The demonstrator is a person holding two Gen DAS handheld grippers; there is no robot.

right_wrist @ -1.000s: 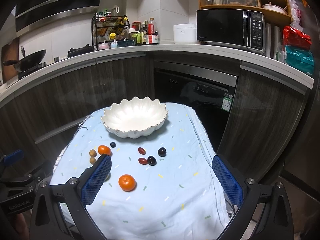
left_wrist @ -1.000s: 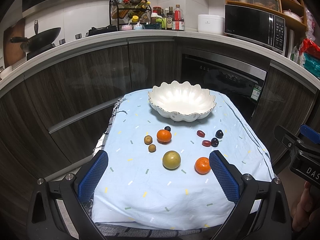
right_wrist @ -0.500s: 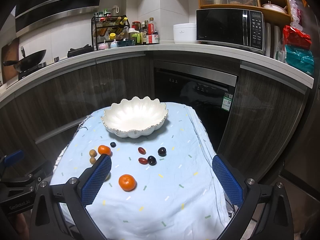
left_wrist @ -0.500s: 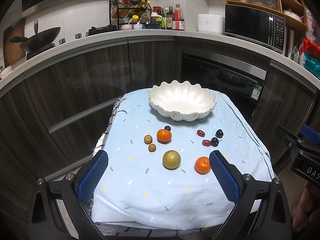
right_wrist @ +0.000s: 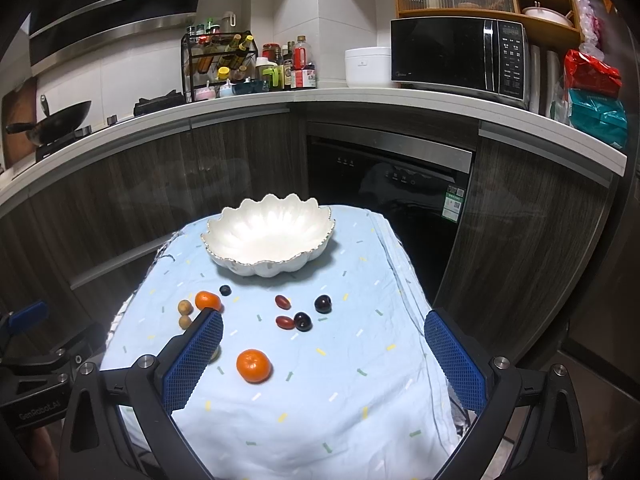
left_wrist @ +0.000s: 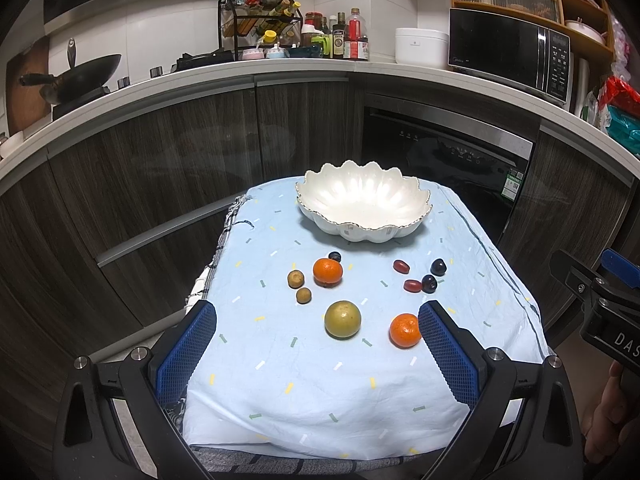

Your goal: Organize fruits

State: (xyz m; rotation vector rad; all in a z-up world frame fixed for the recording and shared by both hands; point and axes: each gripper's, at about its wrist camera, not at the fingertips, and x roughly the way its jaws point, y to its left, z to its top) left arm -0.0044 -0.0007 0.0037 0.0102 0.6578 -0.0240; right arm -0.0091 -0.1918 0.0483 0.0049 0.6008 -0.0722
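Observation:
A white scalloped bowl stands empty at the far end of a small table under a light blue cloth; it also shows in the right wrist view. In front of it lie two oranges, a green-yellow round fruit, two small brown fruits, dark plums and red dates. My left gripper is open and empty above the near end. My right gripper is open and empty, with the near orange between its fingers in view.
Dark wood cabinets and a built-in dishwasher close in behind the table. The counter holds a wok, a spice rack, bottles, a rice cooker and a microwave. The cloth hangs over the table edges.

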